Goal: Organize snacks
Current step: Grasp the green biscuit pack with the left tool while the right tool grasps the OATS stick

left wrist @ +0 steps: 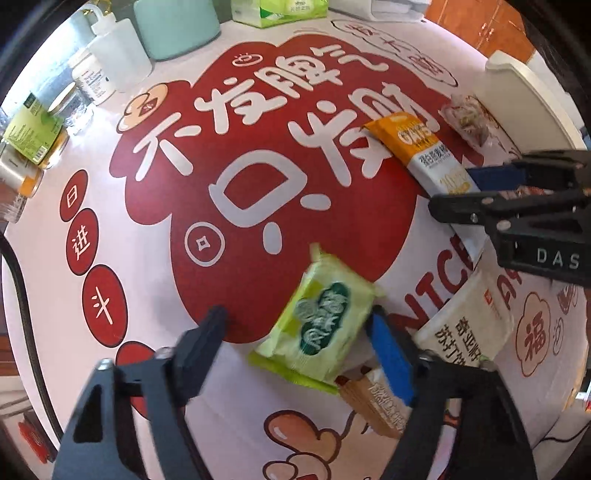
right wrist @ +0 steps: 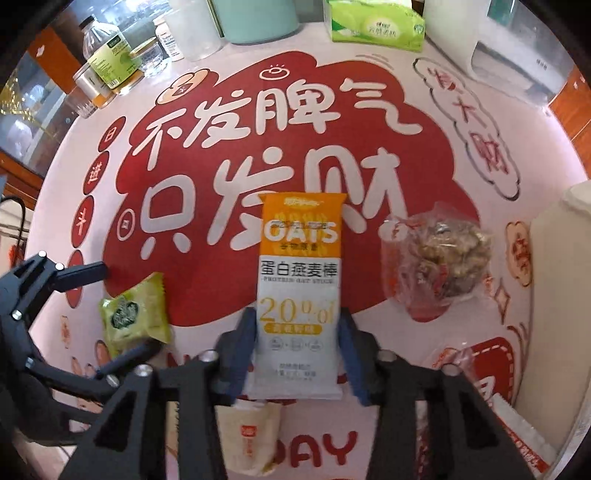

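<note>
My right gripper [right wrist: 297,332] is shut on the lower end of an orange and white oat bar packet [right wrist: 300,280]; the packet also shows in the left wrist view [left wrist: 424,155] with the right gripper [left wrist: 454,192] on it. My left gripper [left wrist: 299,325] is open around a green snack pack [left wrist: 325,325], which lies on the table between its fingers; the same pack shows in the right wrist view [right wrist: 135,314]. A clear bag of nut brittle [right wrist: 439,258] lies right of the oat bar. A white cracker pack [left wrist: 469,325] and a brown packet [left wrist: 376,402] lie near the left gripper.
A white bin [right wrist: 557,280] stands at the right edge. Bottles and jars [right wrist: 110,62], a teal canister [right wrist: 258,18] and a green tissue box [right wrist: 376,26] line the back of the red and white printed tablecloth [right wrist: 229,122]. A cream packet [right wrist: 251,435] lies under the right gripper.
</note>
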